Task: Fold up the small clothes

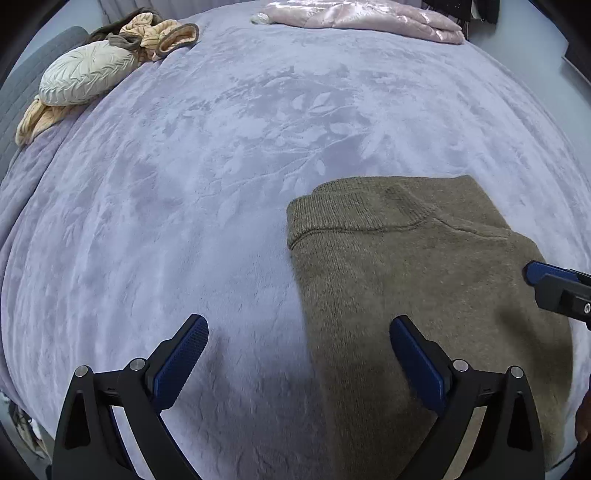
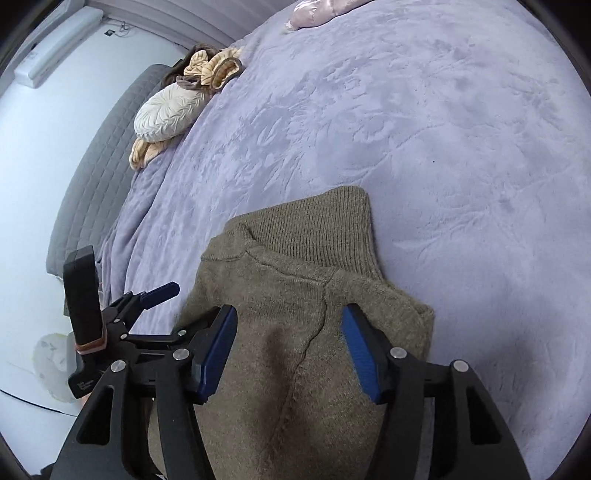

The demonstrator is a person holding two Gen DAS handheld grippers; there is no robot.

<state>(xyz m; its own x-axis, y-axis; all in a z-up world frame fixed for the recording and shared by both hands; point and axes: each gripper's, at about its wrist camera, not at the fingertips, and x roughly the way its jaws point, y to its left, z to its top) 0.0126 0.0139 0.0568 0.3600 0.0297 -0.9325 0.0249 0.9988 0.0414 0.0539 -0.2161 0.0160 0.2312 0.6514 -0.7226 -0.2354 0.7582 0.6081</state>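
Observation:
An olive-brown knitted sweater (image 1: 417, 266) lies folded on the lavender bedspread (image 1: 207, 192), its ribbed edge toward the far side. It also shows in the right wrist view (image 2: 295, 314). My left gripper (image 1: 299, 332) is open and empty, hovering over the sweater's left edge, one finger over the bedspread and one over the knit. My right gripper (image 2: 288, 325) is open and empty, above the sweater's near part. One of its fingers (image 1: 546, 275) shows at the right edge of the left wrist view. The left gripper (image 2: 147, 306) shows to the left in the right wrist view.
A cream pillow (image 1: 86, 72) and tan striped clothes (image 1: 162, 33) lie at the bed's far left. A pink satin quilt (image 1: 365, 16) lies at the far edge. A grey padded headboard (image 2: 96, 177) and white wall are on the left.

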